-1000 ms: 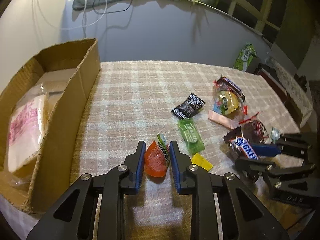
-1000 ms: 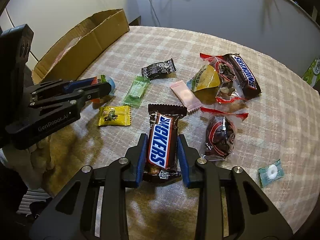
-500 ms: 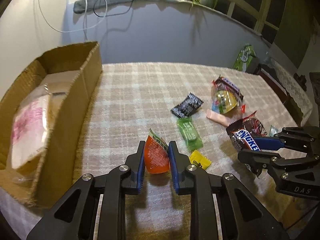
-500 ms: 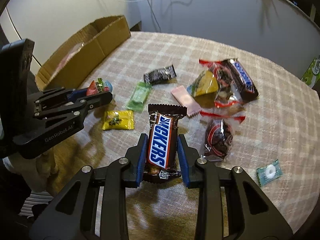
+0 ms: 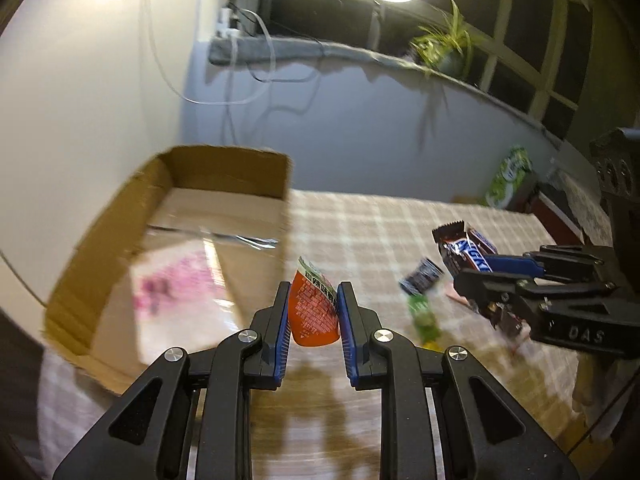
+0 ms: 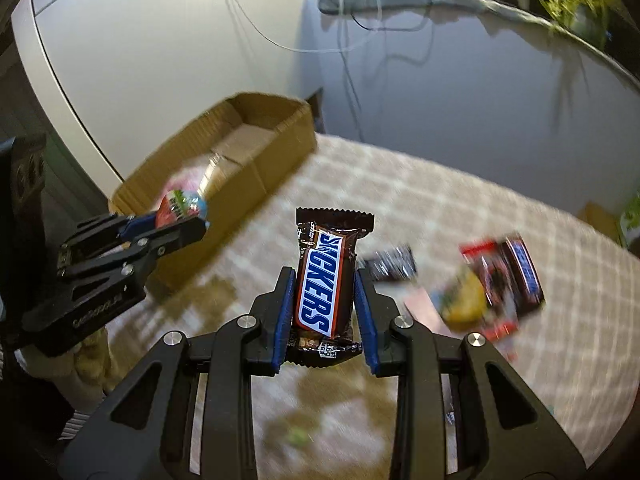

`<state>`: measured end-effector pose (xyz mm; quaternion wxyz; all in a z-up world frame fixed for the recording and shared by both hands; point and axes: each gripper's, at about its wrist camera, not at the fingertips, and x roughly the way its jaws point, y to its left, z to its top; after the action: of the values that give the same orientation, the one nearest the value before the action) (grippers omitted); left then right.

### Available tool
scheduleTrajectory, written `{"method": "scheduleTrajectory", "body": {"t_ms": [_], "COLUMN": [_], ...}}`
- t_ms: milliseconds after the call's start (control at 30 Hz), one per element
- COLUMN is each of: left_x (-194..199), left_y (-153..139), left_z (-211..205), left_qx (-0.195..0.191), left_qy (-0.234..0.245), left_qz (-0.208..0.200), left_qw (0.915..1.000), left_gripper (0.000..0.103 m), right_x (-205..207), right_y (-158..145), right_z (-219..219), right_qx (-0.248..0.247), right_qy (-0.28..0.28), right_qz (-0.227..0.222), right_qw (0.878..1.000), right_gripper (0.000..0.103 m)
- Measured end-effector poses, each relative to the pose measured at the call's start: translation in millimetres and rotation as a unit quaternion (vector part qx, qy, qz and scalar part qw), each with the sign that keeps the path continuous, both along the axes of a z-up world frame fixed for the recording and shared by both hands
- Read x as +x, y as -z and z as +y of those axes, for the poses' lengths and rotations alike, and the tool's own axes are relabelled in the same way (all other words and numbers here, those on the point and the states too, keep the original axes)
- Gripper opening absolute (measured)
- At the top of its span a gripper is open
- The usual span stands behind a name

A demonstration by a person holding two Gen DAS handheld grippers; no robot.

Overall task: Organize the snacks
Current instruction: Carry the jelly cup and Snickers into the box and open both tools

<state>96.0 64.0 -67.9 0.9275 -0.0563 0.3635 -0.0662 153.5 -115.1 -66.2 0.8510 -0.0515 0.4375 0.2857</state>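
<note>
Starting at the left, the cardboard box (image 5: 168, 240) is sitting at the counter's (image 5: 360, 224) left edge and already holding a clear bag with pink print (image 5: 176, 284), so the sorting is looking barely begun; what else may be in the box is too blurred to tell. The left gripper (image 5: 313, 312) is hovering lifted just beside the box's near wall, its jaws pinching an orange jelly cup (image 5: 314, 308) upright. Further right, the right gripper (image 6: 325, 304) is raised above the counter and aiming toward the box, its jaws clamping a Snickers bar (image 6: 326, 280) by its long sides. At the far right, several snacks are lying loose on the checked cloth: a small dark packet (image 6: 394, 266), a green candy (image 5: 424, 316) and a heap of red and yellow wrappers (image 6: 492, 292), all awaiting transfer
</note>
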Motion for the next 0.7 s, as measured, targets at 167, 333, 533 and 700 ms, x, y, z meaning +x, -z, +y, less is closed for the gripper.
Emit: {"method": "scheduleTrajectory", "body": {"t_ms": [167,333,533,700], "left_x": [-1,-1,-1,1], "left_y": [-6,-7,-5,0], "left_z": [28,51,71,83], "left_qx": [0.001,0.003,0.007,0.007], "left_qy": [-0.031,-0.052,-0.070,-0.081], "left_qz": [-0.008,-0.011,-0.012,-0.006], "left_qw": [0.9995,0.9986,0.9975,0.9966], "left_gripper": [0.021,0.021,0.021,0.021], "right_x": [18,35,54,63], "right_y": [-13,-15,-14,-8], "right_z": [35,68,101,123], "right_qx": [0.010,0.015,0.012,0.005], "right_qy": [-0.025,-0.043,-0.062,-0.074], "right_qz": [-0.008,-0.010,-0.013,-0.010], "right_qw": [1.000,0.999,0.998,0.997], "right_gripper": [0.031,0.031,0.031,0.031]}}
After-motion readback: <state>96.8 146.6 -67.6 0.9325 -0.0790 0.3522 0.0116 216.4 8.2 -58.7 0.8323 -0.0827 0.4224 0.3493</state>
